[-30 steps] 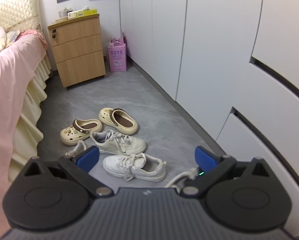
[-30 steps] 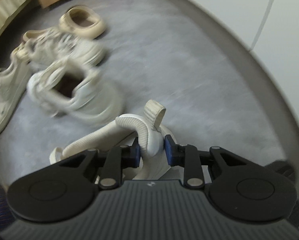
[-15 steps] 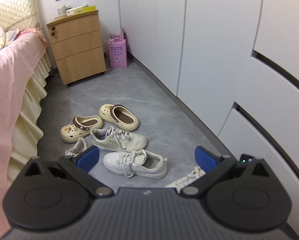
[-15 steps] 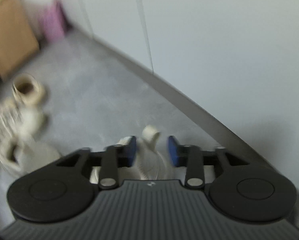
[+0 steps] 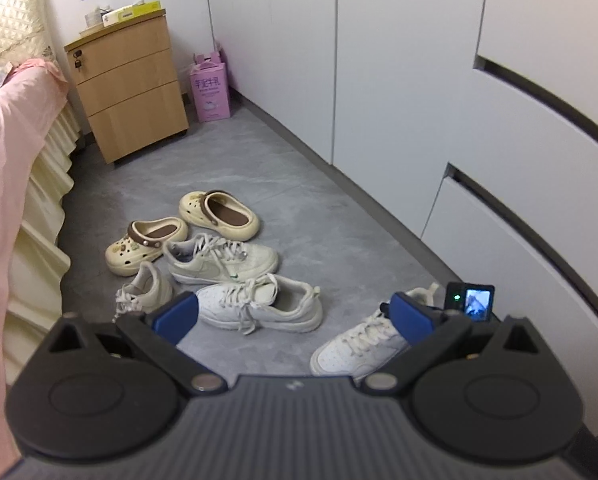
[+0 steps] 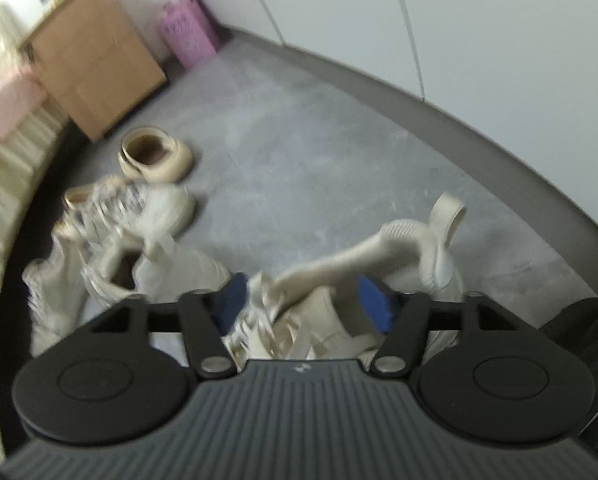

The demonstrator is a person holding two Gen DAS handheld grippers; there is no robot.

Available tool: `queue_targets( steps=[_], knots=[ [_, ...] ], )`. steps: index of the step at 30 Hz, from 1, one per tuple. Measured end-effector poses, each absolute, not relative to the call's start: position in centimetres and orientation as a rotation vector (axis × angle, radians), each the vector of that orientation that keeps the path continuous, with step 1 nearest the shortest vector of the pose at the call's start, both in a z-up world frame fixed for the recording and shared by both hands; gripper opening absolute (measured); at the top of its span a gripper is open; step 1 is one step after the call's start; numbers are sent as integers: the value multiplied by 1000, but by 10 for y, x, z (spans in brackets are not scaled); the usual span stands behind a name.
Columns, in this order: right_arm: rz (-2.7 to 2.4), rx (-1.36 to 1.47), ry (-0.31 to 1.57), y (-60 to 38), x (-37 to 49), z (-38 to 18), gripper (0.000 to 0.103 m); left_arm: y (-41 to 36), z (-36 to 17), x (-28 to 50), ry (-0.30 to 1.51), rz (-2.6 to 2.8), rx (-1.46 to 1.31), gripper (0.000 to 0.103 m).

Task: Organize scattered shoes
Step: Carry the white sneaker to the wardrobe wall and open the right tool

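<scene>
Since a second ago the right claw (image 6: 305, 300) has let go of the white sneaker's heel collar and spread wide; that white sneaker (image 5: 363, 340) now rests on the grey floor (image 5: 299, 200) near the dark skirting at the foot of the wardrobe (image 5: 419, 80), no longer clamped. The left claw (image 5: 295, 312) has kept its wide spread throughout, holding nothing, hovering above the floor.

In the right wrist view the released sneaker lies directly under and ahead of the right claw, its laces between the blue pads (image 6: 373, 300), its heel loop farthest away; whether the pads touch it I cannot tell through the blur. Its long axis runs roughly along the claw's line of sight, heel toward the wardrobe.

Just beyond, toward the bed (image 5: 15, 160), sits its likely mate, a second white sneaker (image 5: 259, 308), lying across the view with toe toward the bed side. This one lies nearer the left claw, just ahead of its left pad. Behind it lie a cream sneaker (image 5: 219, 264) and another sneaker (image 5: 147, 292) beside it, then the two clogs (image 5: 183, 224). Farther off stand the nightstand (image 5: 131, 88) and a pink box (image 5: 211, 88).
</scene>
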State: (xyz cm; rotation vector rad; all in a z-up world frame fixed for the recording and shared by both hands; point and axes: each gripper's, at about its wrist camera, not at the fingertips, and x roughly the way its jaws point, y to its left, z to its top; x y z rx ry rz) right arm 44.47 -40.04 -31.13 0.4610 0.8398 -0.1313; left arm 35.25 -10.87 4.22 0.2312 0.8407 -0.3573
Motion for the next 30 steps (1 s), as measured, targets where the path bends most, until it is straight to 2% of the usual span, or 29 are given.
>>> queue_targets(
  steps=[2, 3, 4, 9, 11, 13, 16, 22, 30],
  knots=[
    [-92, 441, 889, -392, 450, -319, 84, -107, 41, 356, 848, -352, 220, 103],
    [-59, 428, 932, -387, 454, -325, 86, -106, 41, 357, 851, -350, 216, 103],
    [-35, 409, 958, -381, 456, -328, 92, -106, 41, 359, 855, -348, 212, 103],
    [22, 309, 1022, -371, 466, -338, 94, -106, 37, 365, 872, -338, 211, 103],
    [42, 311, 1058, -369, 466, -340, 81, -107, 35, 366, 880, -339, 213, 103],
    [85, 282, 1055, -367, 467, -335, 62, -109, 33, 367, 884, -336, 220, 103],
    [141, 223, 1052, -362, 470, -327, 44, -110, 30, 368, 898, -333, 224, 103],
    [208, 102, 1057, -364, 473, -313, 29, -110, 29, 366, 898, -339, 226, 103],
    [163, -57, 1091, -424, 468, -298, 28, -106, 17, 376, 928, -303, 251, 103]
  ],
)
